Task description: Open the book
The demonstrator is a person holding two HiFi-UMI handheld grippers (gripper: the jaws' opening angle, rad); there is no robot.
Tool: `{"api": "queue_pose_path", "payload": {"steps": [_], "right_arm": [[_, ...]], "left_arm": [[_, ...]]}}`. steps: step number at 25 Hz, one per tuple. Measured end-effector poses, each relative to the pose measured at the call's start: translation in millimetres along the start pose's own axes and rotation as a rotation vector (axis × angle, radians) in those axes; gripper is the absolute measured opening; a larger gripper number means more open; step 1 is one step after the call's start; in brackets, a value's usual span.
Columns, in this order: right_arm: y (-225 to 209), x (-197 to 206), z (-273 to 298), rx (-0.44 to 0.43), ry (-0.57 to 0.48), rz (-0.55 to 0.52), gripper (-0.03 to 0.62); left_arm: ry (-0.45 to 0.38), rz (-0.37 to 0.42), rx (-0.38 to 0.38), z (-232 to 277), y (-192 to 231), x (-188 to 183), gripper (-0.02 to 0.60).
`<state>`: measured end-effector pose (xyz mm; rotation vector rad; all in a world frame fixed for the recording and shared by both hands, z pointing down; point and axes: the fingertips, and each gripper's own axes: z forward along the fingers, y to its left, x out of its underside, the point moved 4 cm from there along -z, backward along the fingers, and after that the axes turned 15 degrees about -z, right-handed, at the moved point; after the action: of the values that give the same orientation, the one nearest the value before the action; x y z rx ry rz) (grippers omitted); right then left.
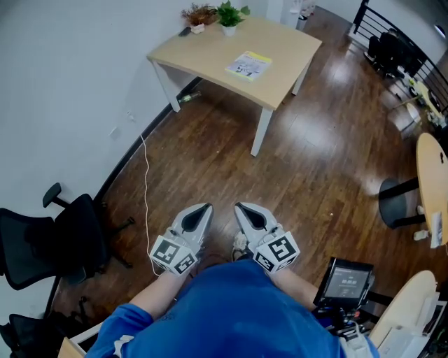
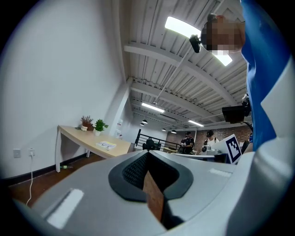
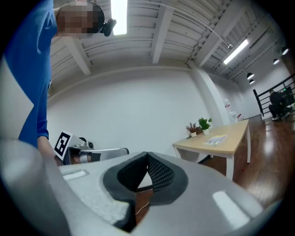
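The book (image 1: 248,65), a thin one with a yellow and white cover, lies closed on the light wooden table (image 1: 280,42) far ahead by the white wall. The left gripper view shows the book (image 2: 106,145) small and distant, and so does the right gripper view, with the book (image 3: 216,138) on the table's near corner. Both grippers hang close to my body, low over the dark wood floor and far from the table. My left gripper (image 1: 203,208) (image 2: 147,153) is shut with nothing in it. The right gripper (image 1: 241,208) (image 3: 147,155) is also shut and holds nothing.
A potted plant (image 1: 229,15) and a dried arrangement (image 1: 199,14) stand at the table's far edge. A black office chair (image 1: 59,238) is at my left, with a white cable (image 1: 145,189) trailing from the wall. At right are a round table (image 1: 434,175), a stool (image 1: 402,203) and a small screen (image 1: 346,280).
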<state>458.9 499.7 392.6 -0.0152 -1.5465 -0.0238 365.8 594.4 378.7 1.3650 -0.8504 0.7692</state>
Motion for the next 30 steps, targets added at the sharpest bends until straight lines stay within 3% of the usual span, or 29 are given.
{"api": "queue_pose_path", "payload": {"steps": [9,16,21,30], "right_arm": [[-56,7,42,-0.091,-0.005,-0.005,0.003],[-80,6,75,-0.097,0.001,0.012,0.003],[-93,10,108,-0.061,0.021,0.014,0.003],[-103,7,205,0.062,0.045,0.001,0.003]], "left_arm": [[-0.039,0.002,-0.056,57,28,-9,0.006],[-0.031,-0.010,-0.076,83,57,-28,0.006],[-0.005,-0.015,-0.033,102,90,-43,0.006],[0.055,-0.022,0.111,135,176,-96,0.006]]}}
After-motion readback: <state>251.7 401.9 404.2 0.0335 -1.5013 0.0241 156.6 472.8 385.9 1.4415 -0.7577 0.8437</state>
